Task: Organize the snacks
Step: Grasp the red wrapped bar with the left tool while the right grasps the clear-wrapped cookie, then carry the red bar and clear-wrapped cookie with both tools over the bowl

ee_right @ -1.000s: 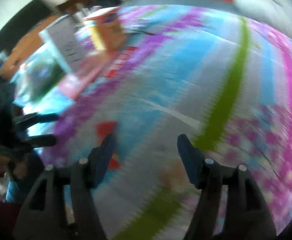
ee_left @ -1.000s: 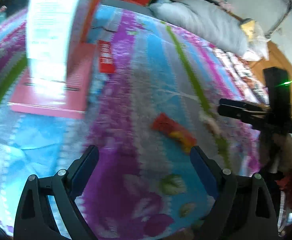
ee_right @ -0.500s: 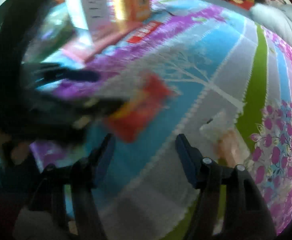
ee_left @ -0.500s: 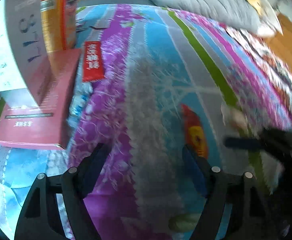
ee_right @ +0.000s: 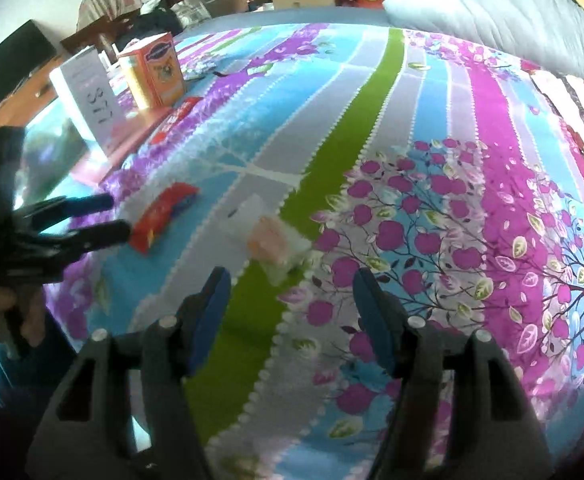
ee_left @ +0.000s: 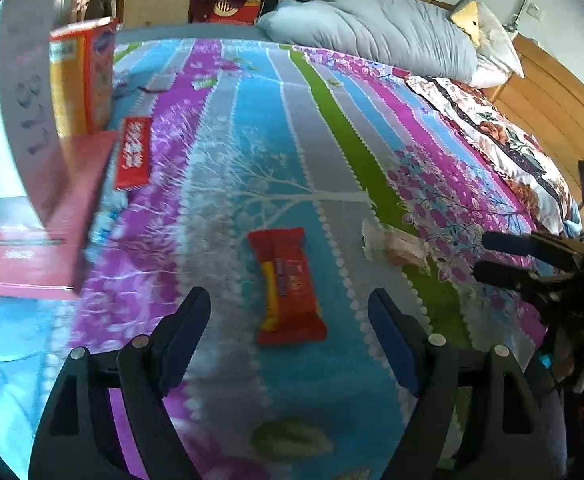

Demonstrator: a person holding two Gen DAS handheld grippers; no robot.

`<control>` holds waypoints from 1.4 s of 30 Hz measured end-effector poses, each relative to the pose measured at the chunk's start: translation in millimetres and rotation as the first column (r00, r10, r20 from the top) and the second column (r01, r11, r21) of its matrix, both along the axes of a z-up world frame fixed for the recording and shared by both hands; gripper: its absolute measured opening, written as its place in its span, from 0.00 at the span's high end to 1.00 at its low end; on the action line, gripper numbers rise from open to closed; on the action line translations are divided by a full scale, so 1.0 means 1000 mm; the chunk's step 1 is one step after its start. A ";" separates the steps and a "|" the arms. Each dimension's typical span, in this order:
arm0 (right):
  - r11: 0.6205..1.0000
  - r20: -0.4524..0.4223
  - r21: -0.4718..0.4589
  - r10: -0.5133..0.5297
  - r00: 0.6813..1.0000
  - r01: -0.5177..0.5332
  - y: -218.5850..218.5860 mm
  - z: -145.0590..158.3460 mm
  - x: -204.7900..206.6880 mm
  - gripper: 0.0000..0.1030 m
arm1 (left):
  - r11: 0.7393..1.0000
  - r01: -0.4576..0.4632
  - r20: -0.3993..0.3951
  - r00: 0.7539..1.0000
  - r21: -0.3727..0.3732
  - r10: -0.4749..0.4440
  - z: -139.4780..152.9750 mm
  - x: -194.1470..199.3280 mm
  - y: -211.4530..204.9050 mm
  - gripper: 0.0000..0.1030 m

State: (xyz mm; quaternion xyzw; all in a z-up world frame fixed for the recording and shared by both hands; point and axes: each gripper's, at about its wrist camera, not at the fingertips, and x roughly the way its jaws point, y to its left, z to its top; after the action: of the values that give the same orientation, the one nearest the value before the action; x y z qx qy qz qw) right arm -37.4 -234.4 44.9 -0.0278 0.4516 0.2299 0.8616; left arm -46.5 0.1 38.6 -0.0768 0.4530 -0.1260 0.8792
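A red snack packet [ee_left: 288, 284] [ee_right: 164, 216] lies flat on the striped bedspread [ee_left: 252, 128]. My left gripper [ee_left: 286, 304] [ee_right: 114, 216] hovers just short of it with its jaws opening; the packet's near end lies between the fingertips, and the pads do not touch it. To its right lies a clear packet with a pale pink snack [ee_left: 396, 244] [ee_right: 268, 236]. My right gripper [ee_right: 291, 280] [ee_left: 504, 256] stands open just in front of that clear packet, with nothing between its pads.
At the left a flat pink box [ee_left: 44, 216] carries a tall white box [ee_right: 88, 92] and an orange box [ee_left: 80, 80] [ee_right: 156, 72]. Beside it lies another red packet [ee_left: 134, 152]. A grey duvet [ee_left: 372, 28] lies at the far end of the bed.
Both grippers have shifted across the bed. The red packet, earlier off to the right of my left fingers, is now centred between them. The right view has swung onto the clear packet.
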 end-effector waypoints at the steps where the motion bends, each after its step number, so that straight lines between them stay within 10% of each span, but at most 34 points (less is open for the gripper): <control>1: 1.000 -0.006 -0.004 0.021 1.000 -0.021 0.002 -0.002 0.001 0.37 | 1.000 -0.006 -0.010 1.000 -0.013 0.006 -0.004 0.004 -0.001 0.20; 5: 0.994 -0.018 -0.031 0.100 0.995 -0.101 0.013 -0.012 0.008 0.37 | 0.998 -0.025 -0.038 0.999 0.050 0.027 -0.021 0.015 -0.007 0.28; 8: 0.986 -0.014 -0.049 0.161 0.987 -0.162 0.024 -0.017 0.019 0.37 | 0.995 -0.030 -0.028 0.999 0.094 0.033 -0.023 0.015 -0.004 0.72; 20: 0.939 -0.064 -0.101 0.324 0.944 -0.329 0.045 -0.044 0.055 0.37 | 0.998 -0.024 -0.029 0.999 0.064 0.026 -0.025 0.008 0.008 0.72; 24: 0.958 -0.041 -0.117 0.260 0.965 -0.263 0.038 -0.040 0.053 0.60 | 0.998 -0.031 -0.030 0.999 0.061 0.032 -0.023 0.008 0.008 0.72; 29: 0.972 -0.004 -0.112 0.208 0.978 -0.207 0.031 -0.030 0.037 0.65 | 0.996 -0.063 -0.005 0.998 0.058 0.064 -0.011 0.003 0.015 0.72; 36: 0.997 0.155 -0.033 0.081 0.985 -0.077 0.033 0.047 0.024 0.65 | 0.990 -0.119 0.148 0.983 0.074 0.107 0.058 -0.017 0.038 0.72; 42: 0.994 0.291 0.066 0.060 0.955 -0.083 0.076 0.134 0.034 0.65 | 0.965 -0.250 0.335 0.918 0.078 0.211 0.147 -0.044 0.091 0.72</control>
State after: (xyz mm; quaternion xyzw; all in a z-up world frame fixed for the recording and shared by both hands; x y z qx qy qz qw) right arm -3.6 -158.8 178.6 -0.0438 0.3104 0.2719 0.9098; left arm -90.8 91.5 185.3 -0.0554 0.2968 -0.0052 0.9533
